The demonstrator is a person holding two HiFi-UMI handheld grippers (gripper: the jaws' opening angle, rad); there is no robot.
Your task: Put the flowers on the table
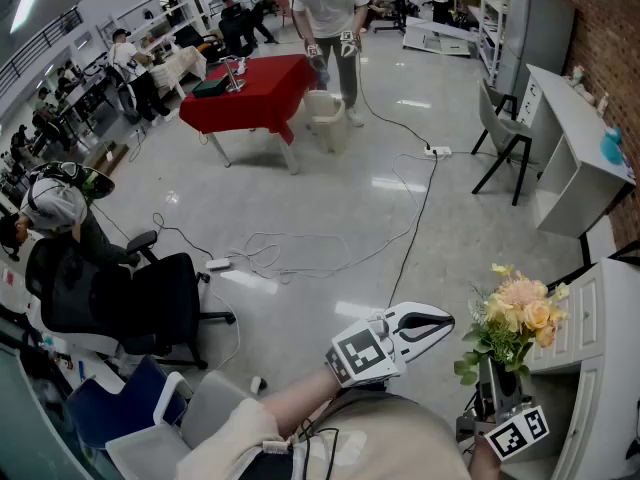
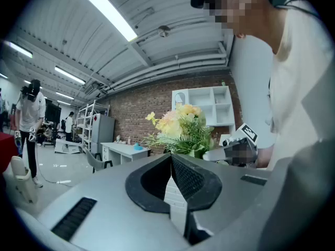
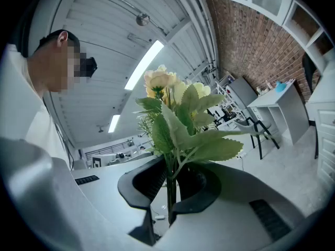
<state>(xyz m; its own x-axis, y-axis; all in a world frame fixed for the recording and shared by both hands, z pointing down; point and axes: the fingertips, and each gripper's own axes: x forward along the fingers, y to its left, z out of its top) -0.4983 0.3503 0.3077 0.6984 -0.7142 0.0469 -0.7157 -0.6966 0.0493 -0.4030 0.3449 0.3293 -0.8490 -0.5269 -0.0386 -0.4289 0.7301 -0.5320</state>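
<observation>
L tongs (image 2: 169,160): jaws together, level | R tongs (image 3: 170,169): gripping flowers (image 3: 180,114), level

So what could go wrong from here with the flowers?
1. The right claw pinches only the thin green stems of the yellow and peach flower bunch; the top-heavy bunch could tilt or slip out.
2. The left claw is shut and apart from the bunch, so nothing backs up that grip.
3. Across the grey floor lie loose white cables, a likely trip hazard.

The flowers (image 1: 518,310) stand right of the left claw (image 1: 446,322) (table (image 1: 265,80) far behind).
</observation>
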